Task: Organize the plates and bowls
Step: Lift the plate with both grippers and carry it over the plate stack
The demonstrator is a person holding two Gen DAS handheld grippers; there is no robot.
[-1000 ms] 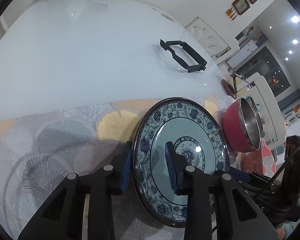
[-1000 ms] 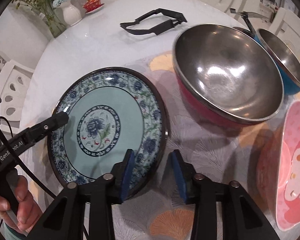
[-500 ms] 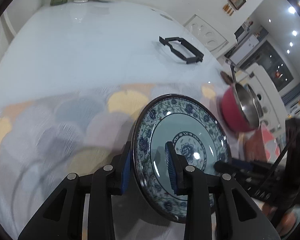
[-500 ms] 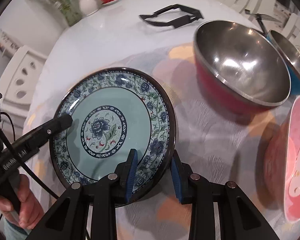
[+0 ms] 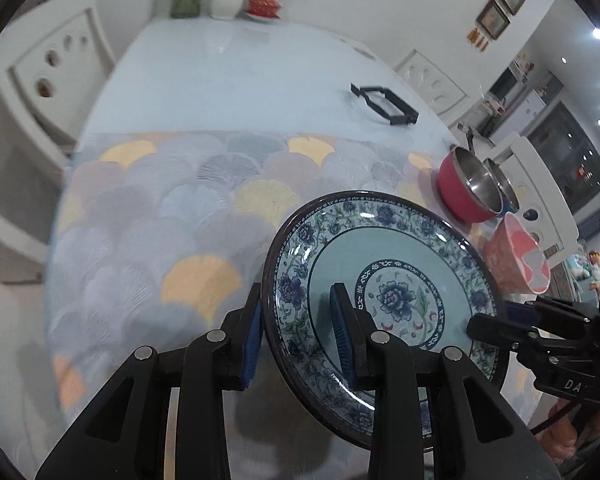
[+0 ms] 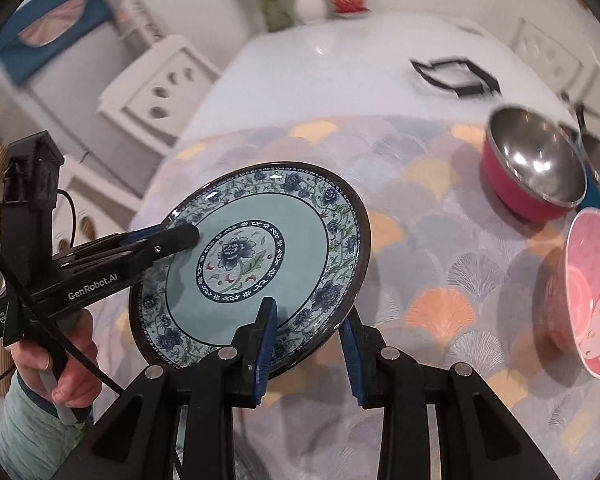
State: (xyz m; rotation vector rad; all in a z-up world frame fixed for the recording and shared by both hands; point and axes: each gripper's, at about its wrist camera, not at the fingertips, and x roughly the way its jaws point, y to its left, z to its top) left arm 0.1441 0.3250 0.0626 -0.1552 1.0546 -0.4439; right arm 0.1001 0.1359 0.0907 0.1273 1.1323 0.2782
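Clearly the round blue-and-teal floral ceramic plate (image 6: 248, 264) is off the fan-patterned tablecloth (image 5: 172, 216), tilted, and held on two sides: the left gripper (image 5: 298, 340) is clamped on its rim, one pad above and one below, while the right gripper (image 6: 308, 340) straddles the near rim, though I cannot tell whether its pads press. The red steel-lined bowl (image 6: 534, 164) and pink cartoon bowl (image 6: 592, 292) lie to the plate's right, nearer the right gripper.

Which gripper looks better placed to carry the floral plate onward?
Left, likely. The left gripper clamps the plate's rim and holds it lifted; the right gripper straddles the near rim, apparently without pinching it.
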